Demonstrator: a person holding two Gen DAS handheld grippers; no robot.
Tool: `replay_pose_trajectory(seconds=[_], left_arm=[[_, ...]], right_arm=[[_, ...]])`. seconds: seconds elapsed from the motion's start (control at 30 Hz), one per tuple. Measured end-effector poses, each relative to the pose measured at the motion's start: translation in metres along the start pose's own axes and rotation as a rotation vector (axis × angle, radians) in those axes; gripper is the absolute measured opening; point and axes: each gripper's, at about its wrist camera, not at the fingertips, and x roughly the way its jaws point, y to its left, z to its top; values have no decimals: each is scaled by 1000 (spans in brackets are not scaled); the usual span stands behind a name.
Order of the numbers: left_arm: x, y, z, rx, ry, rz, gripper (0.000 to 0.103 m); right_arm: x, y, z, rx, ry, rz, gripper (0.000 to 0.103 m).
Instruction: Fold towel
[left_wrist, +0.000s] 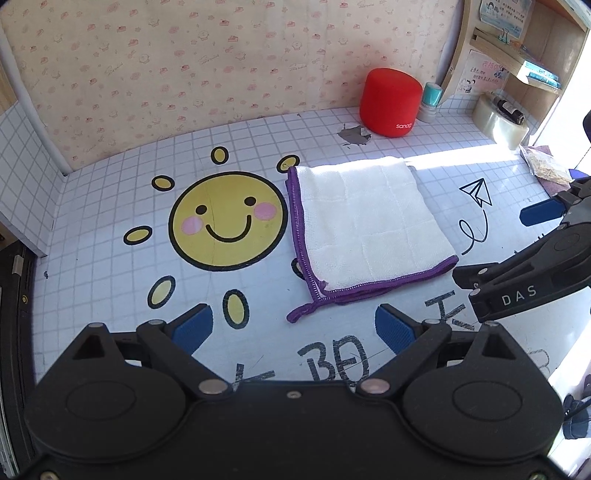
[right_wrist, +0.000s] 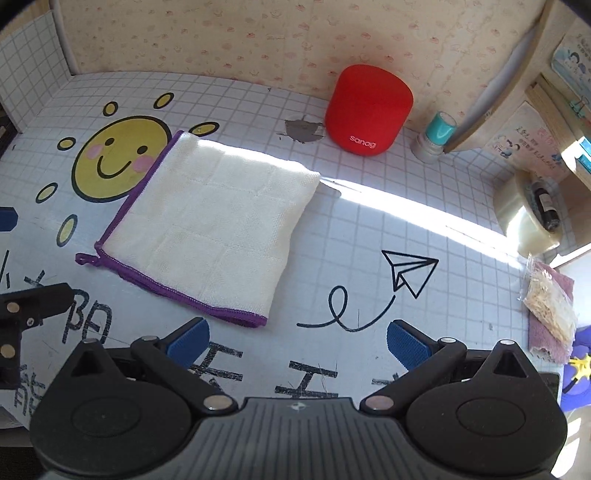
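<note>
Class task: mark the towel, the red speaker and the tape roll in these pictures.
towel (left_wrist: 365, 225): left wrist view, middle of its white top layer.
red speaker (right_wrist: 367, 109): right wrist view, centre of its front.
tape roll (right_wrist: 524, 225): right wrist view, its clear outer wall.

Table (right_wrist: 369, 221) covered in white grid-pattern sheet, printed with smiling yellow sun (left_wrist: 227, 219), paper plane drawing (right_wrist: 408, 271) and black lettering near front edge. Red speaker (right_wrist: 367, 109) marked "sanag" at back edge, against patterned wallpaper (left_wrist: 184, 55). Teal-capped small container (right_wrist: 436, 136) just beside speaker. Torn grey patch (right_wrist: 303, 129) in sheet near speaker. Tape roll (right_wrist: 528, 218) at back right corner, dark bottle (right_wrist: 545, 206) touching it. Clear packet (right_wrist: 550, 306) on pink cloth (right_wrist: 554, 343) at right edge. Wooden shelf (left_wrist: 517, 55) with papers above corner.
</note>
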Motion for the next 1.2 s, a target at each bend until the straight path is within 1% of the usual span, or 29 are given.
replay_pose_trajectory(seconds=[0.03, 0.07, 0.2, 0.3, 0.4, 0.47, 0.5, 0.53, 0.57, 0.6, 0.7, 0.77, 0.87, 0.93, 1.0, 1.13, 1.2], left_arm=[[1, 1, 0, 1, 1, -6, 95], [1, 2, 0, 0, 1, -8, 95], [2, 6, 1, -10, 20, -9, 95], [-1, 6, 1, -25, 35, 25, 95], [-5, 4, 2, -59, 74, 68, 95], [-4, 1, 3, -83, 102, 92, 95], [-3, -1, 4, -90, 114, 99, 95], [-2, -2, 5, -107, 130, 120, 95], [-3, -4, 5, -127, 132, 141, 95], [-5, -6, 6, -147, 133, 160, 95], [-9, -12, 7, -173, 118, 139, 95], [-10, -19, 10, -174, 113, 144, 95], [-11, -31, 16, -153, 87, 151, 95], [-15, -40, 20, -141, 53, 147, 95], [-18, -50, 23, -132, 40, 147, 95], [-23, -63, 22, -111, 43, 182, 95], [-25, -66, 20, -109, 47, 187, 95]], right_arm=[[1, 3, 1, -4, 21, -27, 103], [0, 6, -1, -12, 22, -40, 103], [-8, 6, -5, 29, -17, -32, 103], [-11, 0, -9, 73, -42, -17, 103], [-6, -13, -14, 136, -7, -15, 103], [-5, -22, -19, 168, -6, 9, 103], [-5, -28, -22, 188, -11, 37, 103], [-4, -33, -25, 206, -15, 78, 103], [-4, -37, -26, 212, -14, 100, 103], [-3, -41, -27, 216, -13, 122, 103], [-3, -48, -28, 185, -12, 138, 103], [-4, -51, -28, 164, -28, 146, 103], [-7, -56, -27, 142, -62, 164, 103], [-9, -59, -24, 121, -85, 185, 103], [-9, -62, -22, 110, -82, 211, 103], [-10, -69, -21, 99, -77, 209, 103], [-12, -72, -21, 95, -83, 209, 103]])
